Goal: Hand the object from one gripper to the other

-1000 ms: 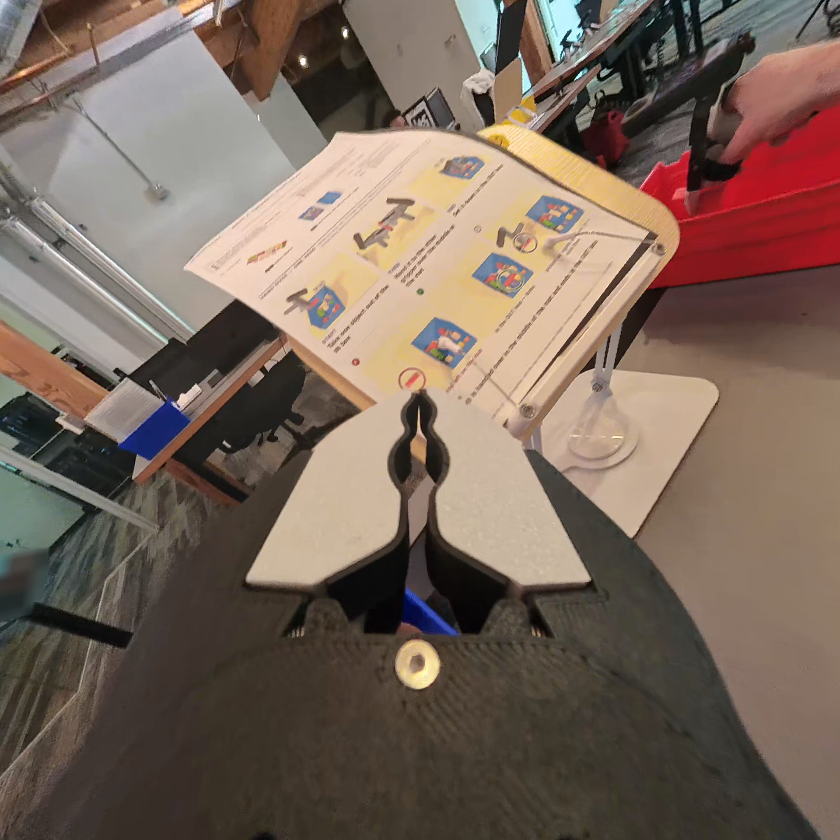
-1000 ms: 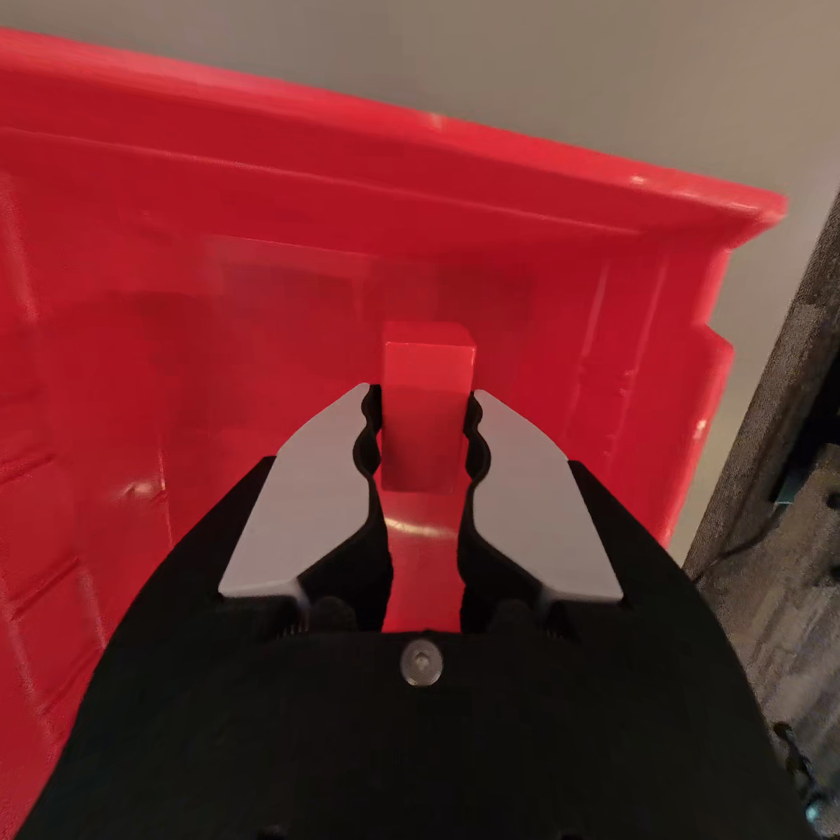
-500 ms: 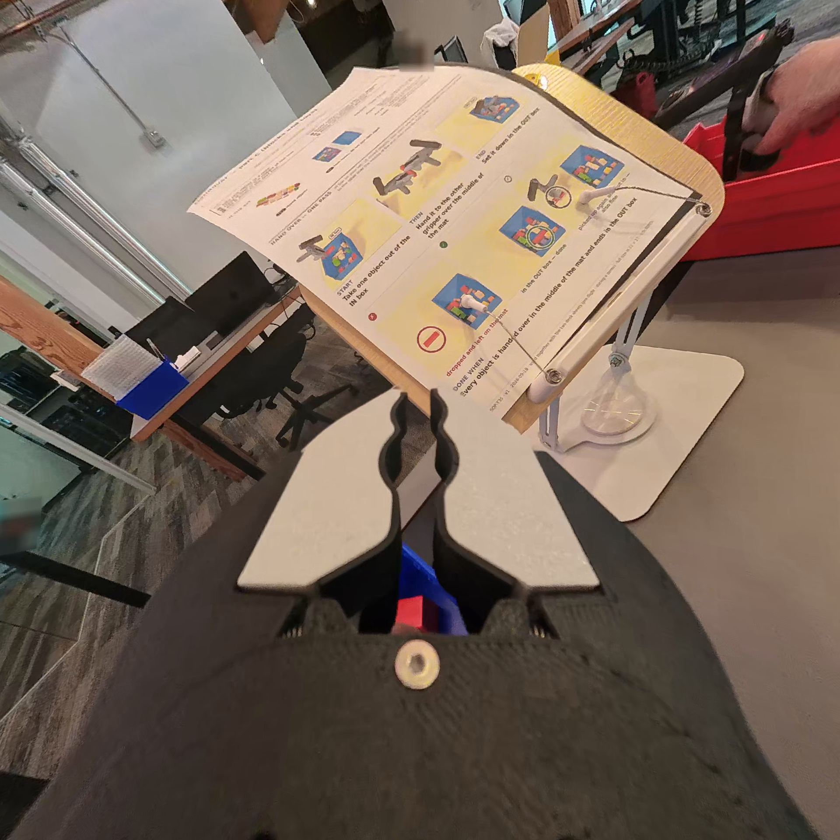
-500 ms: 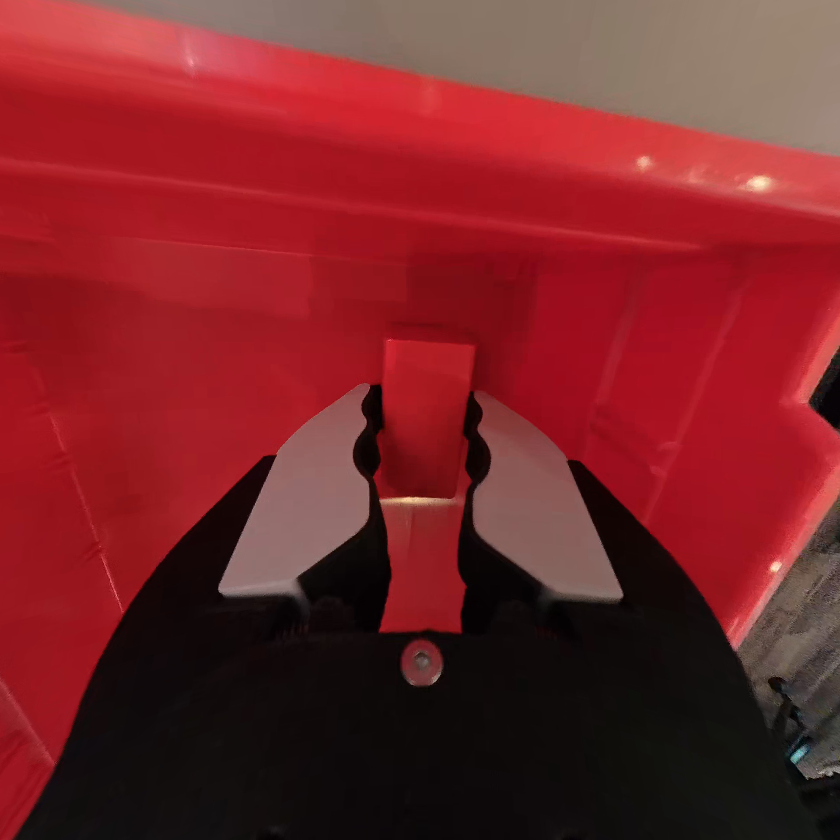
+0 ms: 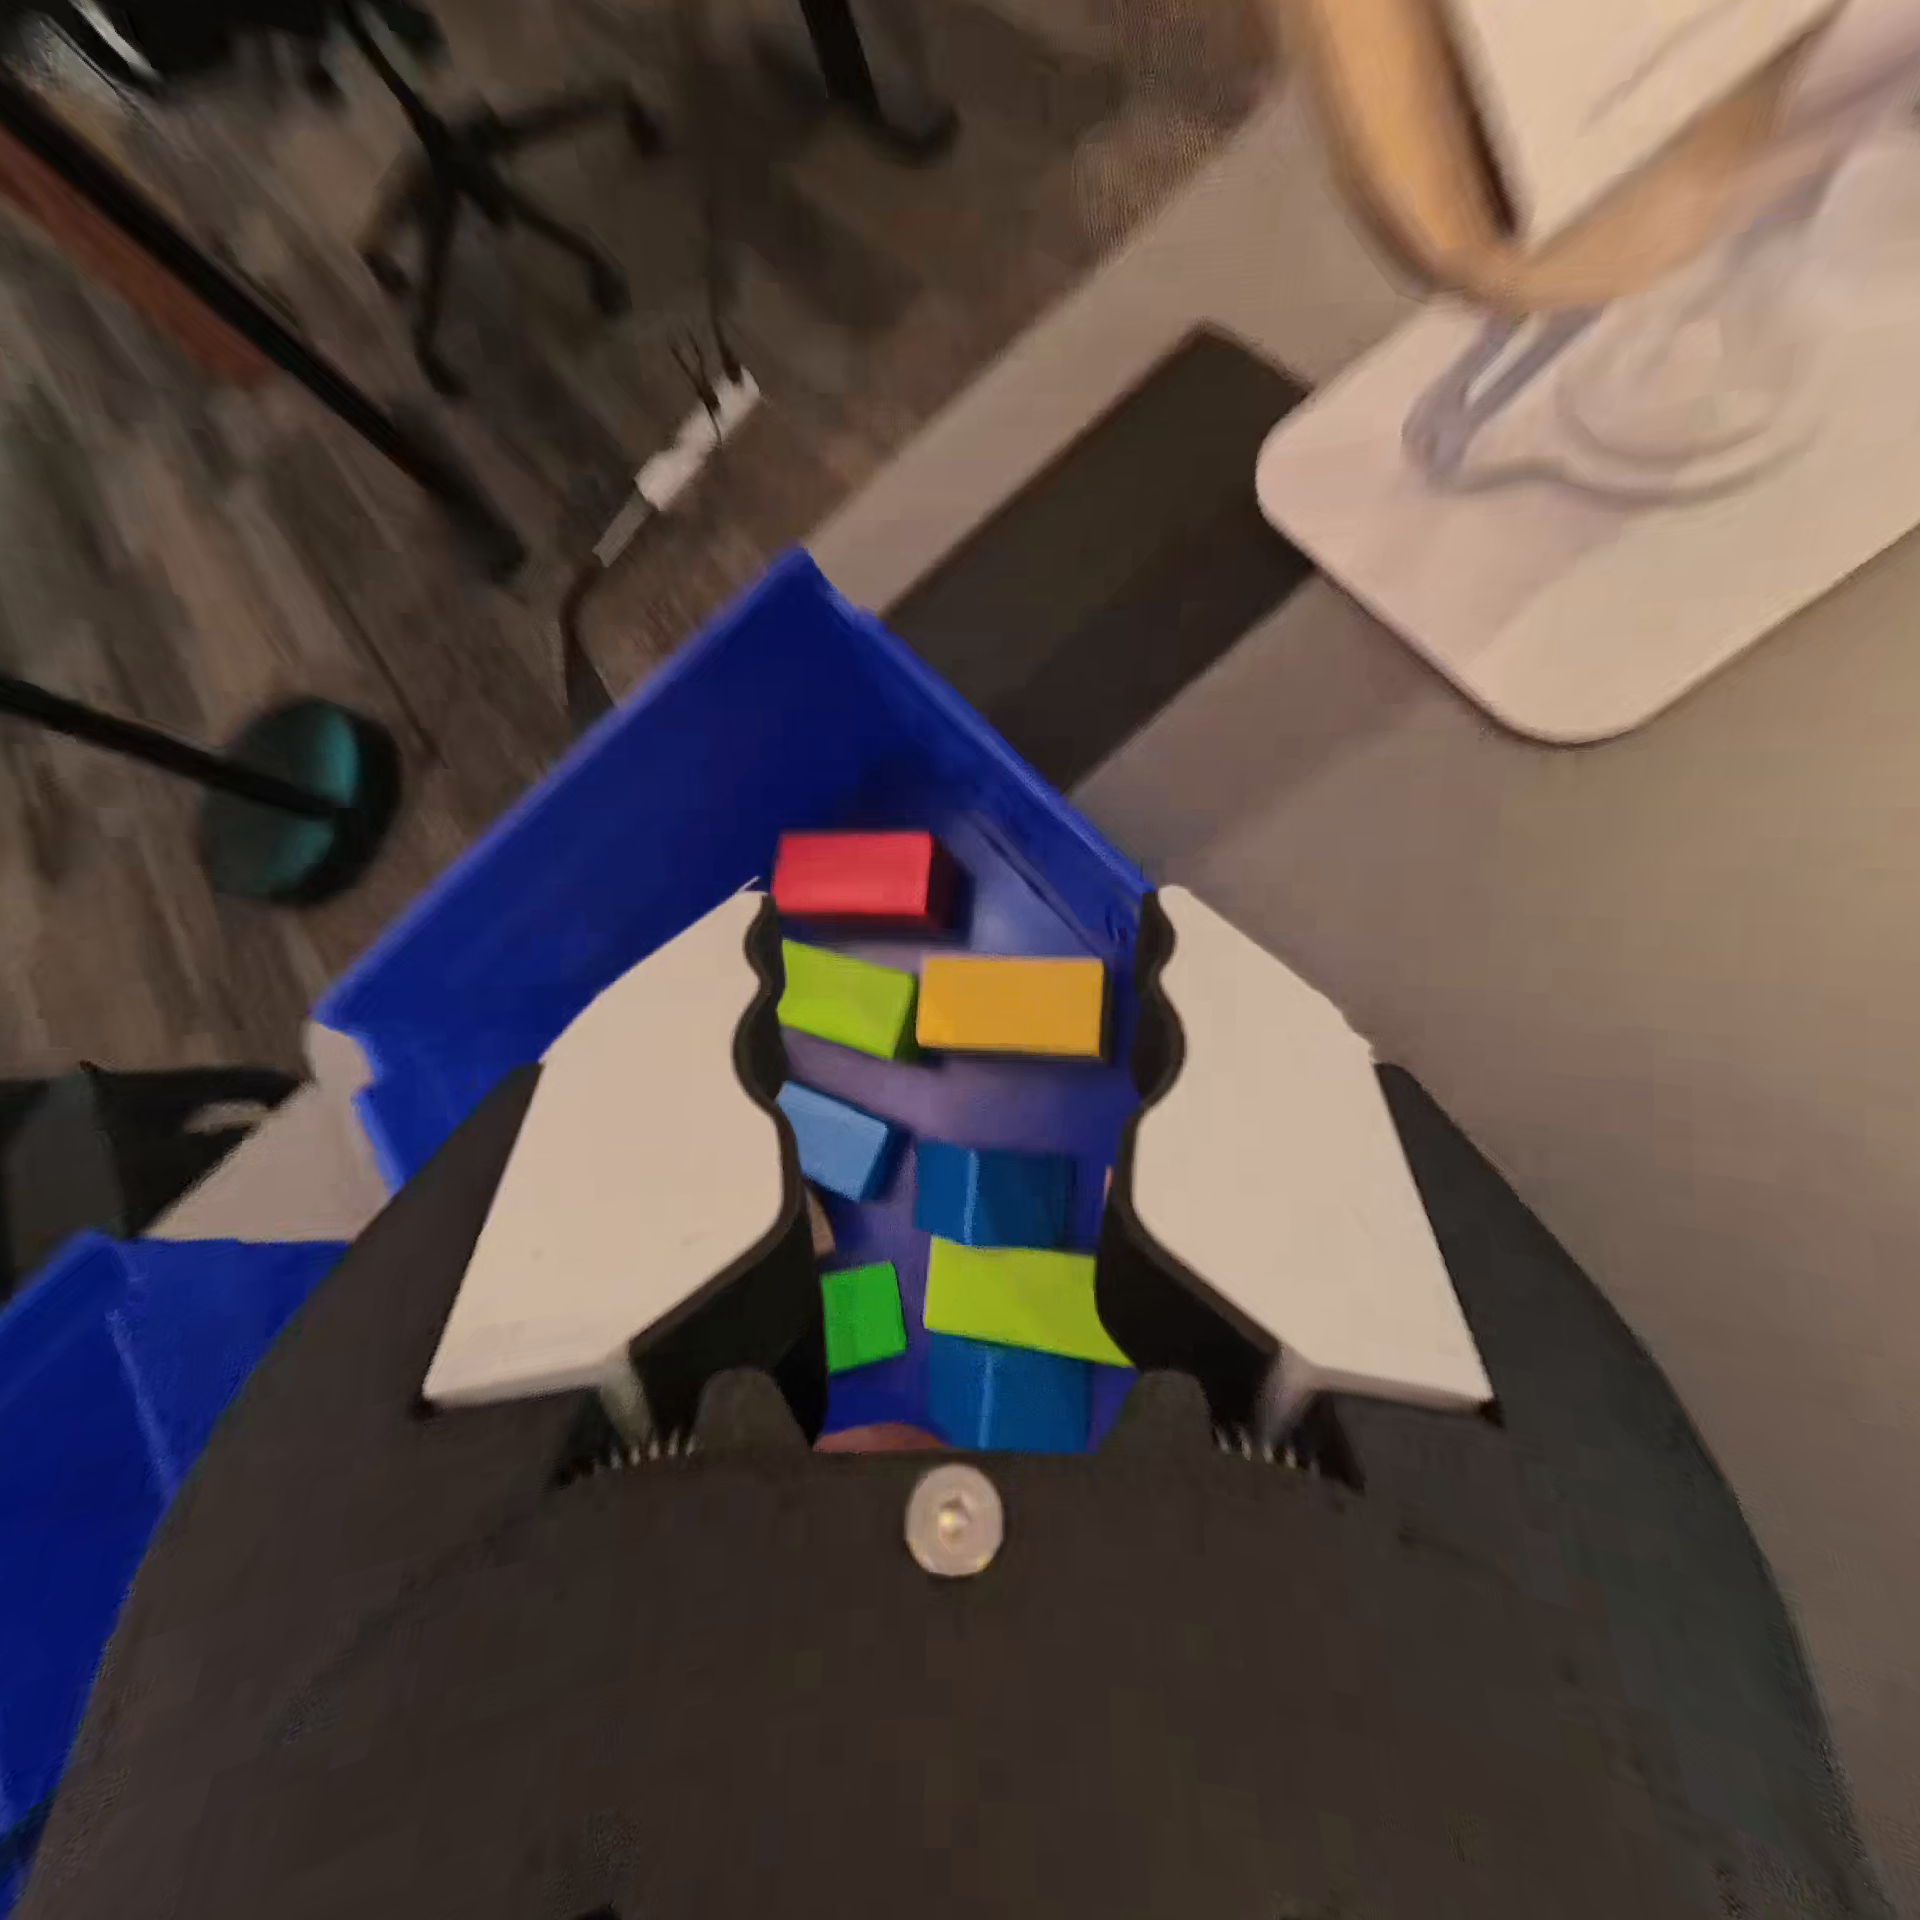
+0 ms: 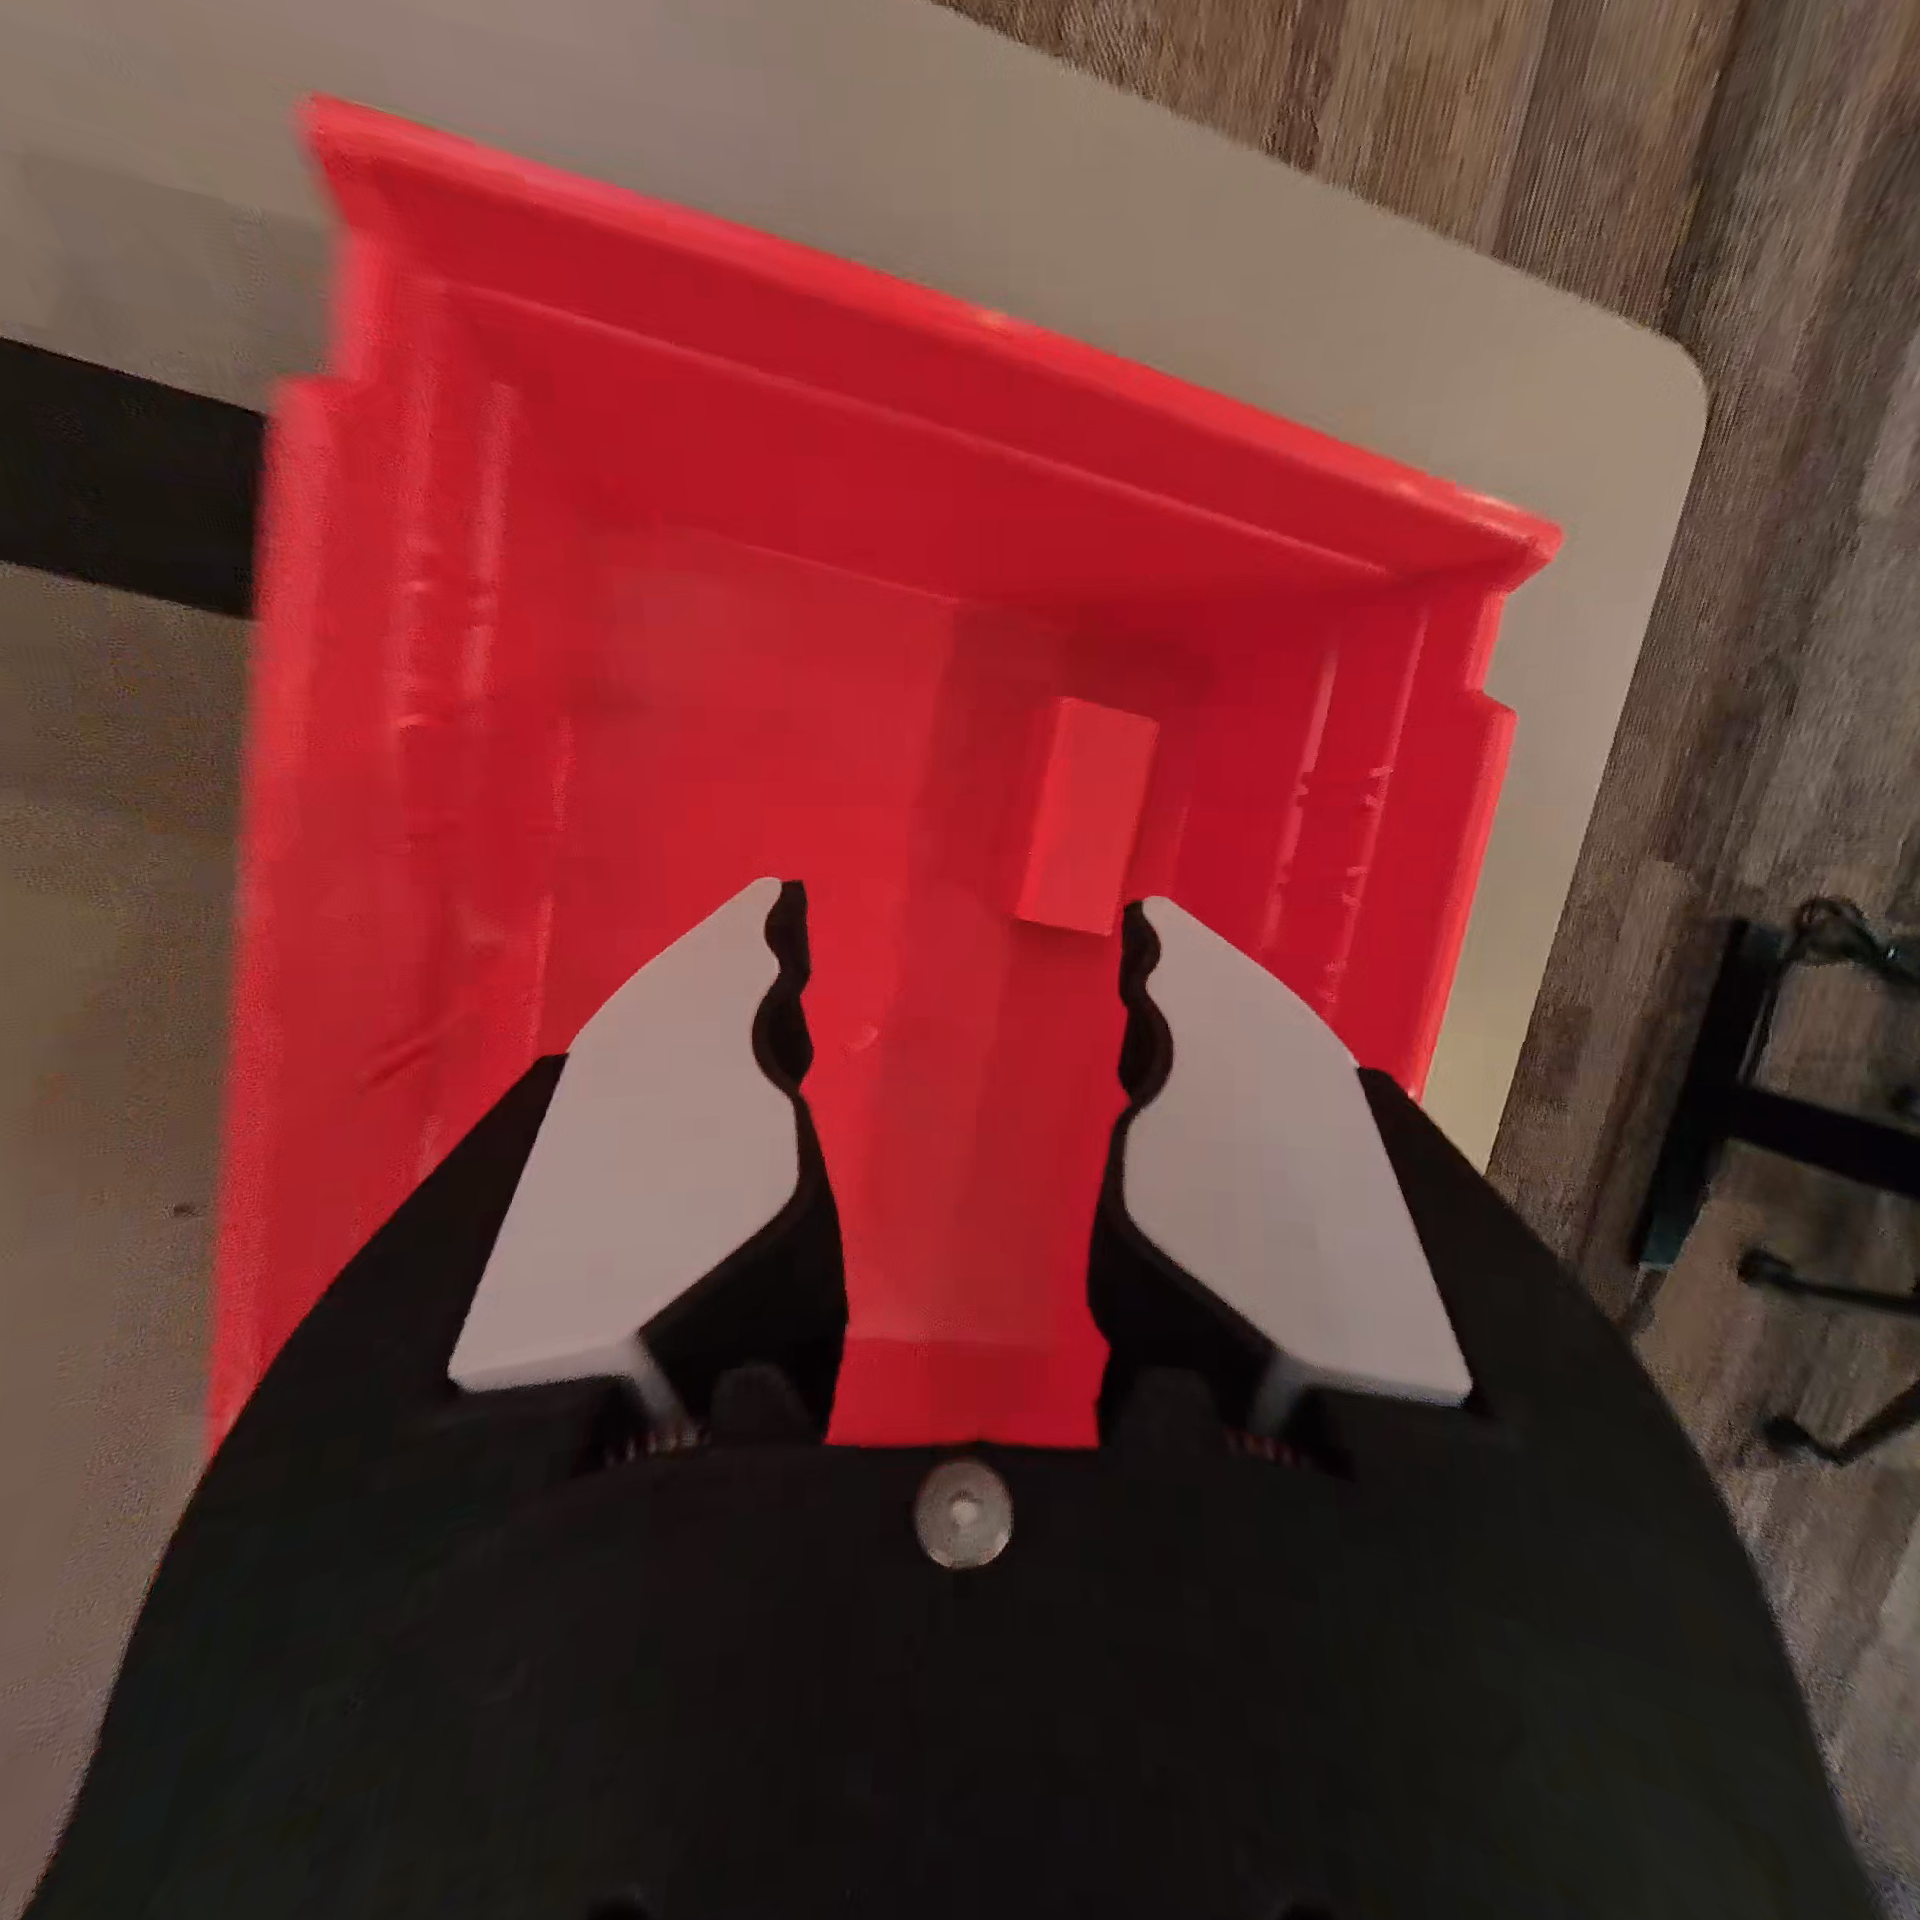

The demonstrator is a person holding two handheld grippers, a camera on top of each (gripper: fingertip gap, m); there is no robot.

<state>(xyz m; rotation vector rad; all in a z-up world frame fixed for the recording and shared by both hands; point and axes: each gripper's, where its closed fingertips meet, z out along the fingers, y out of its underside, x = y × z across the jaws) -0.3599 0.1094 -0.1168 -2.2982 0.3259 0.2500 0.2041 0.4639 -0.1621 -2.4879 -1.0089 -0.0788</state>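
Right gripper (image 6: 961, 914) jaws apart, nothing held, red block (image 6: 1086, 816) lying in red bin (image 6: 727, 436) just beyond its right fingertip, left gripper (image 5: 951, 914) jaws apart above coloured blocks (image 5: 1008, 1003) in blue bin (image 5: 623, 821)

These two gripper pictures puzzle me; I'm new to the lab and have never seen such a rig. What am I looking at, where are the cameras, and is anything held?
No robot arm here: a person holds a two-finger gripper in each hand, and a camera on each looks forward along its fingers. The left wrist view shows the left gripper, jaws wide apart, above a blue bin holding coloured blocks: a red block, an orange block, plus green and blue ones. The picture is blurred. The right wrist view shows the right gripper, also open, over a red bin on a grey table. One red brick lies on the bin floor, beyond the fingertips. Neither gripper holds anything.
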